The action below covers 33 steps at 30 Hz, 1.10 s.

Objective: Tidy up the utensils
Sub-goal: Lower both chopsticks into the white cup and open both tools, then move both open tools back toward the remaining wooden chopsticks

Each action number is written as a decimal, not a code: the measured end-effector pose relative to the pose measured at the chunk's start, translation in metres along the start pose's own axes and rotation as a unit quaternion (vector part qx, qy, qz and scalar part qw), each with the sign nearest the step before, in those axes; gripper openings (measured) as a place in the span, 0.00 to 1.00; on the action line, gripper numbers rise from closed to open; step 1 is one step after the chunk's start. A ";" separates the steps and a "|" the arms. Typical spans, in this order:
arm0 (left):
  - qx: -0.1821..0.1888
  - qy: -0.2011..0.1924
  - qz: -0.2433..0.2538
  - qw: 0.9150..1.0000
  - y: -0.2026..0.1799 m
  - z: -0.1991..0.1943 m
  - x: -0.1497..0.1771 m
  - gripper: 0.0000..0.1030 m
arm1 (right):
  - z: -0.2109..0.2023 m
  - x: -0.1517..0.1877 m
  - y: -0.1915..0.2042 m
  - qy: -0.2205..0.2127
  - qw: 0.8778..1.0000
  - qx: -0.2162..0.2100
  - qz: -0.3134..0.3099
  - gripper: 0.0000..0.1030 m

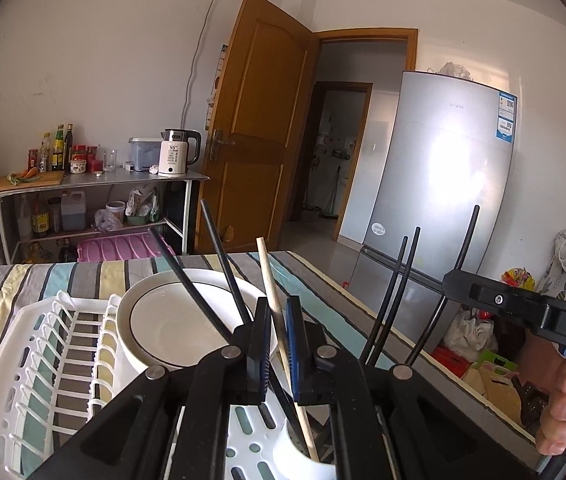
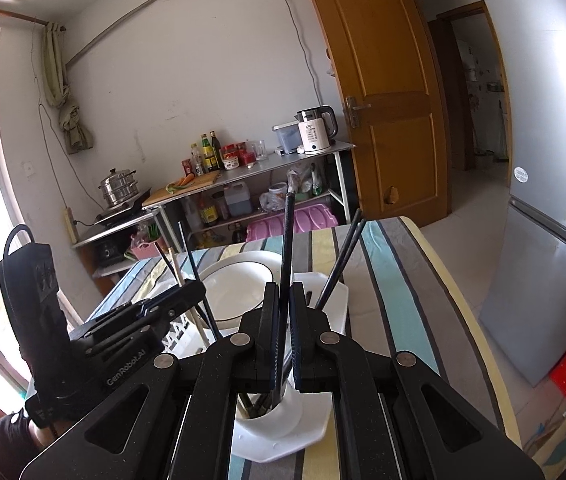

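Dish rack (image 1: 43,360) is set on the table (image 1: 323,280), ahead and to the left of the left gripper (image 1: 279,344). Bowl (image 1: 171,320) is placed in the rack, just beyond the gripper. Utensil cup (image 2: 271,412) is positioned directly below the right gripper (image 2: 283,332), with chopsticks (image 2: 339,264) standing in it. Shelf unit (image 2: 283,164) is found behind the table, with the fridge (image 2: 543,160) to the right.

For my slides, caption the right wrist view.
Right gripper pinches a black chopstick above the white utensil cup.
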<state>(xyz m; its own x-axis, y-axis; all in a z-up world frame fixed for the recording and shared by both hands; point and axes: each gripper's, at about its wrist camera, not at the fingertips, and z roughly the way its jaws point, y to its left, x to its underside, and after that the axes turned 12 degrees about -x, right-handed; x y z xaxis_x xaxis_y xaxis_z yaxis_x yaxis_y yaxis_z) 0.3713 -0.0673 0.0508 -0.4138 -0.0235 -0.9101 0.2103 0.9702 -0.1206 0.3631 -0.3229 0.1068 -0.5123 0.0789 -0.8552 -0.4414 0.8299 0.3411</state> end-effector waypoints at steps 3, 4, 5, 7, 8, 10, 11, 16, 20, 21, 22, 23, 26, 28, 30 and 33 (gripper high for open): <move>-0.004 0.013 0.006 1.000 0.005 -0.005 0.006 0.07 | -0.002 0.000 -0.002 0.005 1.000 0.004 0.002 0.05; -0.005 0.012 0.006 1.000 0.006 -0.007 0.007 0.08 | -0.002 -0.001 -0.002 0.007 1.000 0.003 0.004 0.05; -0.007 0.016 0.006 1.000 0.008 -0.009 0.008 0.08 | -0.004 0.000 -0.001 0.008 1.000 0.003 0.005 0.05; -0.004 0.022 0.000 1.000 0.011 -0.013 0.010 0.08 | -0.006 0.000 -0.001 0.014 1.000 0.009 0.002 0.06; -0.003 0.024 -0.002 1.000 0.013 -0.016 0.011 0.08 | -0.006 0.001 0.000 0.018 1.000 0.012 0.001 0.06; 0.000 0.024 0.000 1.000 0.014 -0.022 0.012 0.08 | -0.008 0.004 0.001 0.023 1.000 0.015 0.000 0.12; 0.001 0.024 0.001 1.000 0.015 -0.024 0.012 0.08 | -0.009 0.005 0.001 0.024 1.000 0.013 0.000 0.12; -0.002 0.029 0.007 1.000 0.013 -0.039 0.015 0.12 | -0.018 0.013 0.002 0.026 1.000 0.015 0.007 0.14; -0.010 0.038 0.006 0.999 0.017 -0.051 0.020 0.16 | -0.028 0.018 0.005 0.025 1.000 0.014 0.010 0.15; -0.011 0.041 0.003 0.999 0.018 -0.055 0.021 0.16 | -0.031 0.021 0.007 0.024 1.000 0.013 0.010 0.15; -0.016 0.044 0.002 0.999 0.020 -0.059 0.023 0.16 | -0.034 0.023 0.011 0.024 1.000 0.013 0.008 0.15; -0.022 0.047 0.002 0.999 0.021 -0.064 0.026 0.16 | -0.038 0.025 0.014 0.023 1.000 0.013 0.005 0.15; -0.038 0.054 0.000 0.998 0.024 -0.083 0.034 0.17 | -0.049 0.036 0.024 0.023 1.000 0.015 -0.004 0.15; -0.054 0.058 0.000 0.997 0.025 -0.098 0.041 0.17 | -0.055 0.045 0.032 0.025 1.000 0.015 -0.009 0.15; -0.070 0.066 -0.001 0.995 0.026 -0.112 0.051 0.17 | -0.061 0.057 0.039 0.027 1.000 0.011 -0.010 0.15; -0.094 0.076 -0.005 0.993 0.025 -0.136 0.068 0.17 | -0.067 0.074 0.050 0.033 0.999 0.005 -0.011 0.18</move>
<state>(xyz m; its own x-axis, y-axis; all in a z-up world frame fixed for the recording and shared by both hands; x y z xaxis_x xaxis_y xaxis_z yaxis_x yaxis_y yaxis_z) 0.2284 -0.0116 0.0398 -0.5467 -0.0105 -0.8372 0.0418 0.9983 -0.0398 0.2534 -0.3126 0.0869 -0.5497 0.0237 -0.8350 -0.4462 0.8367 0.3175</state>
